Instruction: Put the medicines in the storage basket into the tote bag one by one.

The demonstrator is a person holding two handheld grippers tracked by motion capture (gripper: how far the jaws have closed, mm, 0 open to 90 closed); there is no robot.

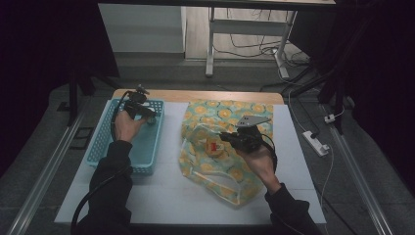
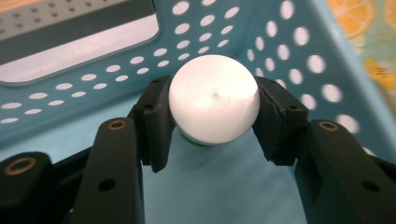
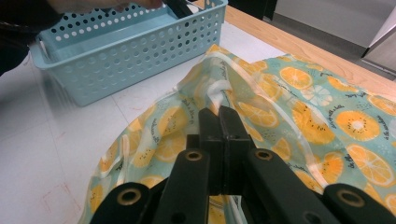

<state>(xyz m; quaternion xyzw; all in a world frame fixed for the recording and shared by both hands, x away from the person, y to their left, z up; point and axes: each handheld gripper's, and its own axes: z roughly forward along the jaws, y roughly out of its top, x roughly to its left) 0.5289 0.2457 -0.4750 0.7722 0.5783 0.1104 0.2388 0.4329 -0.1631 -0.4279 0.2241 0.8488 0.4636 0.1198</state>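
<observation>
My left gripper (image 1: 148, 117) reaches into the far end of a light blue perforated basket (image 1: 98, 147). In the left gripper view its jaws (image 2: 212, 100) are shut on a white ball-shaped object (image 2: 214, 95) with a green edge underneath, held just above the basket floor (image 2: 210, 186). My right gripper (image 1: 224, 137) hovers over a teal bag printed with orange slices (image 1: 220, 115). In the right gripper view its jaws (image 3: 219, 114) are pressed together on a raised fold of the bag (image 3: 327, 116). A small red and orange item (image 1: 213, 145) lies in the bag by the jaw tips.
Basket and bag rest on a white board (image 1: 166, 191) over a wooden table (image 1: 195, 95). The basket (image 3: 116, 51) stands left of the bag with a bare strip of board between them. On the floor to the right lies a power strip (image 1: 315, 142) with cables.
</observation>
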